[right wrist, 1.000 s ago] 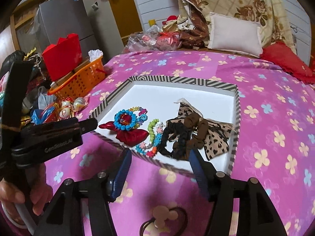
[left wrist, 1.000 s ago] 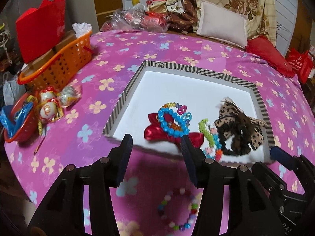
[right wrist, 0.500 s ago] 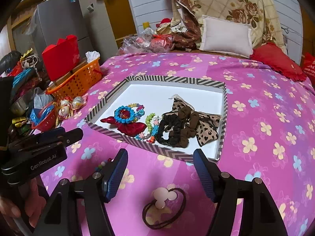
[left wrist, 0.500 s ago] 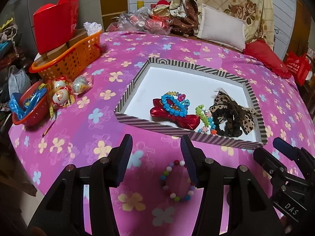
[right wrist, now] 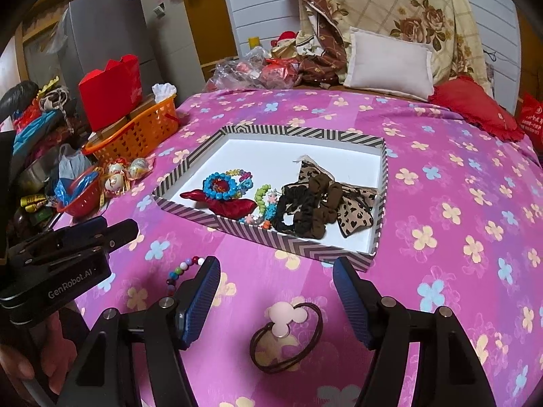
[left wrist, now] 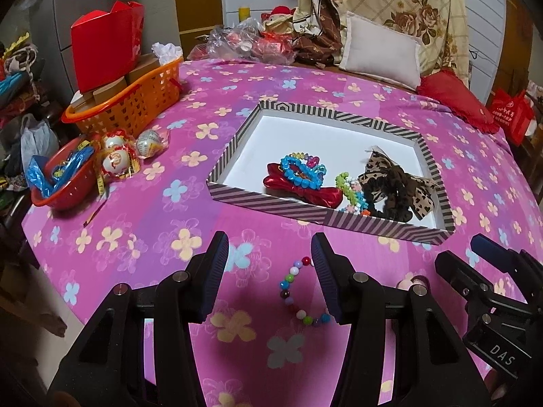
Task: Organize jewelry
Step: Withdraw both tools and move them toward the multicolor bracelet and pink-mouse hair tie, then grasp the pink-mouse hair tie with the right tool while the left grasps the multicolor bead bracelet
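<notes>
A beaded bracelet (left wrist: 302, 293) is lying on the pink flowered cloth (left wrist: 142, 224) of the table, just in front of the striped tray (left wrist: 325, 218), and the left gripper (left wrist: 268, 271) is hovering over it with its fingers apart and empty. Just beside it, a hair tie (right wrist: 286, 332) with a pale pink charm is lying between the spread, empty fingers of the right gripper (right wrist: 276, 293). Inside the tray, a red bow (right wrist: 234, 205), a blue bracelet (right wrist: 220, 186) and a leopard-print bow (right wrist: 353, 207) are sitting bunched together, while an orange basket (left wrist: 135, 108) is standing well apart.
</notes>
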A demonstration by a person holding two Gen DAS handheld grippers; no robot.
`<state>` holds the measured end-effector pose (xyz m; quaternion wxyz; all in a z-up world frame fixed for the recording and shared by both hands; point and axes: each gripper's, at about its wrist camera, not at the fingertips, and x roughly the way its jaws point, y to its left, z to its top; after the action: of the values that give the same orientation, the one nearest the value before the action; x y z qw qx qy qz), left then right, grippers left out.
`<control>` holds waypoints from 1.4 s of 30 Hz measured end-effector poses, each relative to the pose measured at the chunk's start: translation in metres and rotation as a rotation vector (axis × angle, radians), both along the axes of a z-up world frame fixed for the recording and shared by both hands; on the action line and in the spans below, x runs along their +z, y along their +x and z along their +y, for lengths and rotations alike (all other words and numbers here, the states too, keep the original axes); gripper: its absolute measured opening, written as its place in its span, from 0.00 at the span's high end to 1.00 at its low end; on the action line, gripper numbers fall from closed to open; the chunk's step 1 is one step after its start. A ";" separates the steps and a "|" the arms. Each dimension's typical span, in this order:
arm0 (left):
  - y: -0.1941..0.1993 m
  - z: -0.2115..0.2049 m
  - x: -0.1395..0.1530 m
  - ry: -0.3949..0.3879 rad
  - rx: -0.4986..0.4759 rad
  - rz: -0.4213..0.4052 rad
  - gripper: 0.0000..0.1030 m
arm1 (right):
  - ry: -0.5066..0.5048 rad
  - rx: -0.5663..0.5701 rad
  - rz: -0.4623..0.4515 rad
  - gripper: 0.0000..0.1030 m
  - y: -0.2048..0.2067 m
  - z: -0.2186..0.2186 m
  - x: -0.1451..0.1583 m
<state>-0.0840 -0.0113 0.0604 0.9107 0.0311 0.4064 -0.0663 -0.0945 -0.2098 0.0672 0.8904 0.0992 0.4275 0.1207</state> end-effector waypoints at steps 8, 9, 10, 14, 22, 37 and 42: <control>-0.008 0.001 0.000 0.006 -0.001 -0.005 0.51 | -0.008 0.007 0.003 0.35 -0.009 0.002 0.001; -0.009 0.001 0.000 0.006 -0.001 -0.005 0.51 | -0.009 0.008 0.003 0.35 -0.010 0.002 0.001; -0.009 0.001 -0.001 0.006 -0.001 -0.005 0.51 | -0.009 0.008 0.004 0.35 -0.011 0.003 0.002; -0.010 0.002 -0.001 0.008 -0.002 -0.005 0.51 | -0.008 0.008 0.003 0.34 -0.012 0.003 0.002; -0.020 0.008 -0.007 -0.002 -0.005 0.014 0.51 | -0.022 0.008 0.002 0.32 -0.022 0.003 0.003; -0.020 0.025 -0.024 -0.040 -0.009 0.092 0.51 | -0.035 0.001 0.037 0.31 -0.028 -0.008 -0.008; -0.016 0.031 -0.034 -0.062 -0.004 0.131 0.51 | -0.030 -0.009 0.071 0.31 -0.028 -0.016 -0.020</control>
<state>-0.1003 0.0200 0.0266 0.8826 -0.0007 0.4629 -0.0824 -0.1225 -0.2254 0.0470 0.8767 0.0921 0.4599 0.1065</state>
